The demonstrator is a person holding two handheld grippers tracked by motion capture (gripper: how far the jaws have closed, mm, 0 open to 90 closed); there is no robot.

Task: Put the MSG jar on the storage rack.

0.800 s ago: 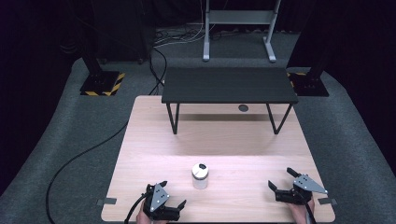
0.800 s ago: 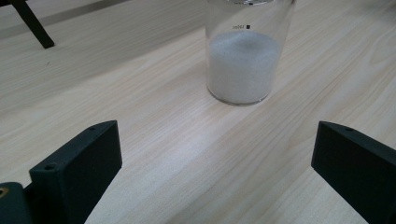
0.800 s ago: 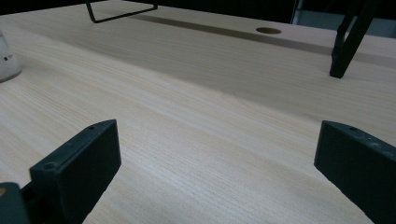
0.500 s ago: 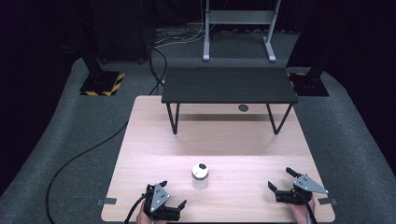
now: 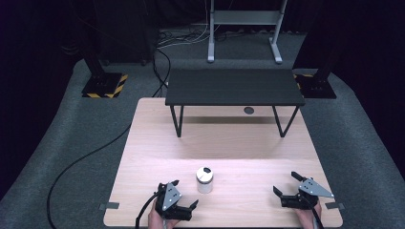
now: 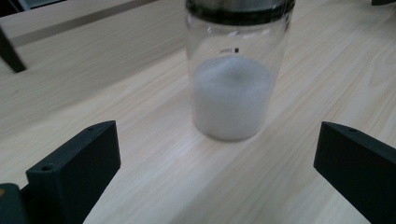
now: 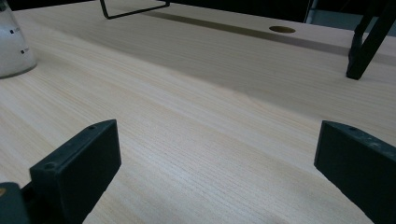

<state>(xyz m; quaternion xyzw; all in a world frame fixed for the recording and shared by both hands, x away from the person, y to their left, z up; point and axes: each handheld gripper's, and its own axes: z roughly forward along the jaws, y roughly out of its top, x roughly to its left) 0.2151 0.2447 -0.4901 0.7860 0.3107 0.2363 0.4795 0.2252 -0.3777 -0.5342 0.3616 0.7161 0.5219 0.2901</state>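
Seemingly nothing has shifted since the earlier frames: both grippers sit where they were at the near edge of the wooden table (image 5: 143,143), and the glass jar (image 5: 204,180) stands upright between them, nearer the left. The left gripper (image 5: 183,198) has its jaws spread wide with the jar just ahead, untouched. The right gripper (image 5: 285,184) is spread too, over bare wood well apart from the jar. The jar's lid is cut off in the left gripper view; the white contents (image 6: 232,98) are probably a powder, though blur hides the grain. Open tabletop runs forward to the black shelf (image 5: 234,88).
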